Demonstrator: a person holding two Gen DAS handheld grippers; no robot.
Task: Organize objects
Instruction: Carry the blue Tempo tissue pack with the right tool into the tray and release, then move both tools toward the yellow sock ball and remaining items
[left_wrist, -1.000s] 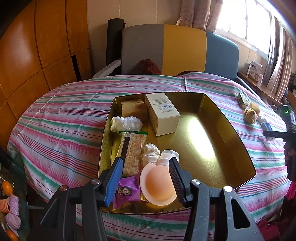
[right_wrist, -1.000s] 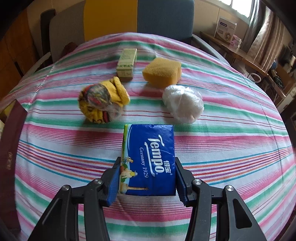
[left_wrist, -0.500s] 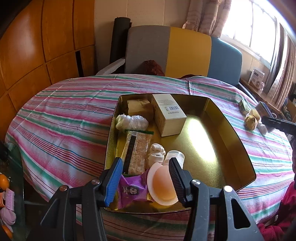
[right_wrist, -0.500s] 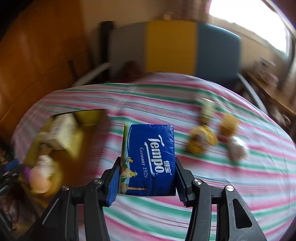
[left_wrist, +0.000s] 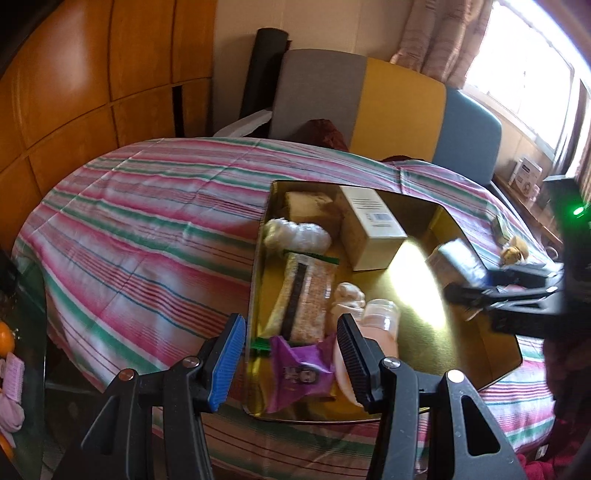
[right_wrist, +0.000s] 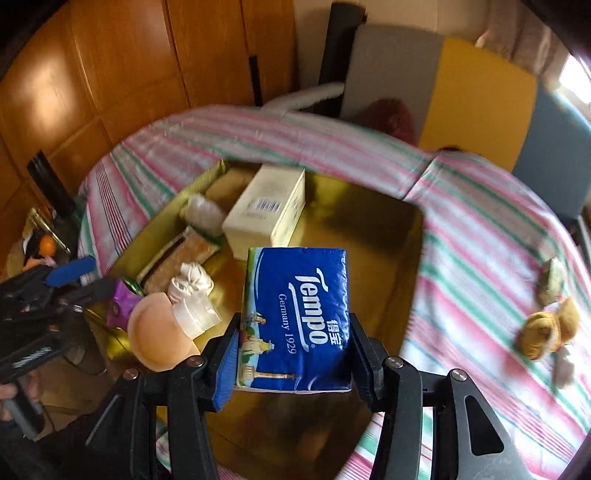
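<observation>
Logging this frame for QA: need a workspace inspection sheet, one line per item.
Surface: round table under striped cloth.
Job's things: gold tray holds white box, cracker pack, purple packet, peach cup, white bundles.
Clutter: yellow bundle loose on the cloth, right of the tray.
Grippers: right gripper shut on blue tissue pack above the tray; left gripper open, empty, at the tray's near end.
Cables: nothing seen.
Surroundings: sofa, wood panels, window.
</observation>
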